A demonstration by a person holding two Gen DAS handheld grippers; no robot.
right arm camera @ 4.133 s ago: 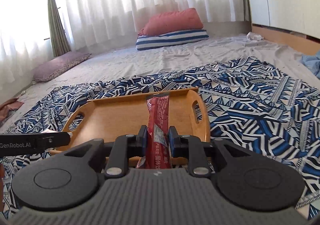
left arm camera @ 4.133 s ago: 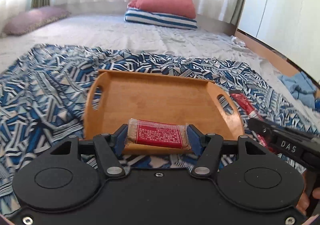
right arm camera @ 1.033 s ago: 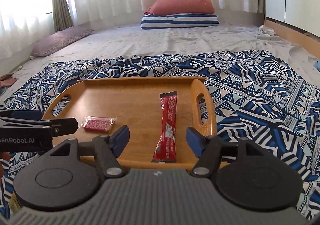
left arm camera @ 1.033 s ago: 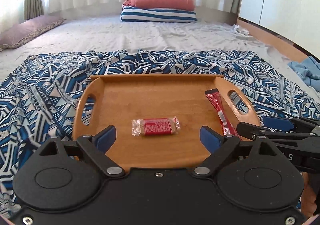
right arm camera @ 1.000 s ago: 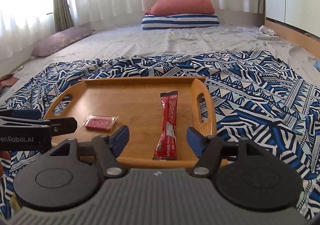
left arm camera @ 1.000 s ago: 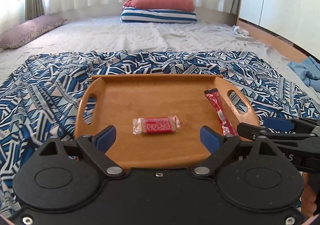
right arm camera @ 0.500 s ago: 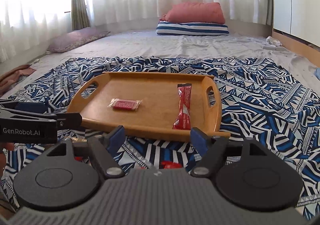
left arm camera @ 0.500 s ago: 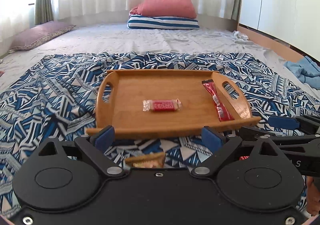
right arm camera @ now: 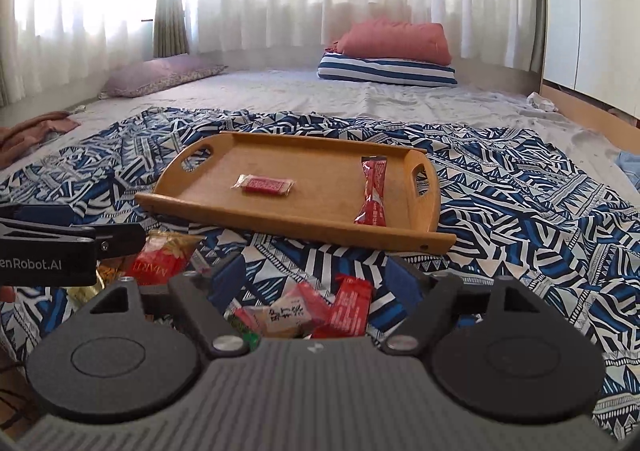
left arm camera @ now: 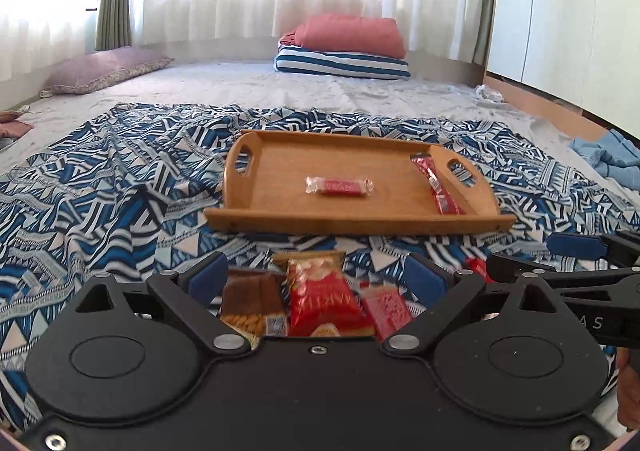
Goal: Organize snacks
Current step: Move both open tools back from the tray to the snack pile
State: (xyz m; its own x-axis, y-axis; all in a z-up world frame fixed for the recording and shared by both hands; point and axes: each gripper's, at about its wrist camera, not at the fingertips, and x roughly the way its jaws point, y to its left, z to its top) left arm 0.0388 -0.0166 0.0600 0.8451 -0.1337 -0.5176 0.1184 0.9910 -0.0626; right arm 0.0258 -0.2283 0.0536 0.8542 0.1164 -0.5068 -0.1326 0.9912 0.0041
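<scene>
A wooden tray [left arm camera: 280, 171] [right arm camera: 320, 211] lies on the patterned blue cloth. On it lie a small red wafer packet [left arm camera: 339, 187] [right arm camera: 265, 185] and a long red stick packet [left arm camera: 438, 189] [right arm camera: 373, 191]. My left gripper [left arm camera: 316, 279] is open and empty above a pile of snacks: a brown packet [left arm camera: 250, 301], a red packet [left arm camera: 322, 299] and a pink one [left arm camera: 386, 307]. My right gripper [right arm camera: 314, 281] is open and empty above several packets, among them a white one [right arm camera: 286, 315] and a red one [right arm camera: 350, 309]. Both grippers are in front of the tray.
The blue patterned cloth [left arm camera: 100, 191] covers a grey mattress. A striped cushion with a red pillow [left arm camera: 344, 51] and a purple pillow [left arm camera: 104, 69] lie at the back by the curtains. Blue clothing [left arm camera: 608, 159] lies at the right. White cupboards stand on the right.
Both grippers have pulled back from the tray after letting go of the two packets on it. The loose snack pile has come into view under the fingers.
</scene>
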